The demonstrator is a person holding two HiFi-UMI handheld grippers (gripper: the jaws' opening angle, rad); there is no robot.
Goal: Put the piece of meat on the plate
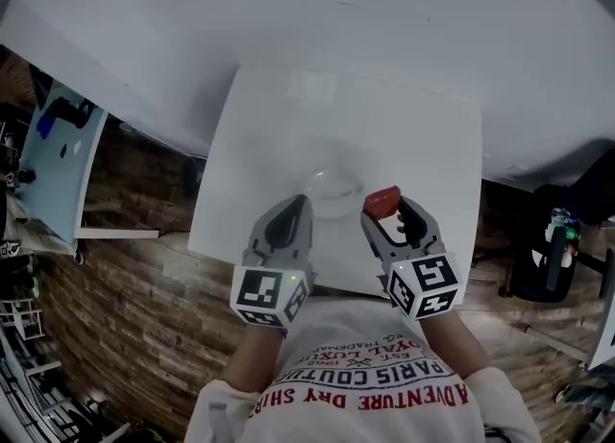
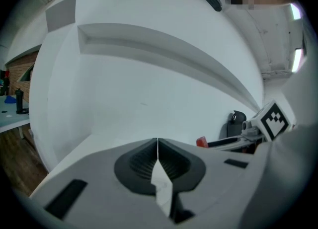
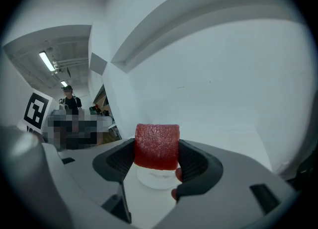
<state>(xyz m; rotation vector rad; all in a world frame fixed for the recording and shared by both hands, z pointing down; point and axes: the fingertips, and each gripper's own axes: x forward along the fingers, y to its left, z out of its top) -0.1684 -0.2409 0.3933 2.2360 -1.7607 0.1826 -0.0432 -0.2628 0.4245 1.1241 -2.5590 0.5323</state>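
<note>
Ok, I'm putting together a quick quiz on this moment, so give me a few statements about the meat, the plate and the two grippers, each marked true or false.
1. The right gripper is shut on the meat. True.
2. The meat lies on the plate. False: it is held between the right gripper's jaws, not set down.
3. The left gripper grips the plate's rim. False: its jaws are together with nothing between them.
4. The plate sits on a white table. True.
5. The meat is green. False: it is red.
</note>
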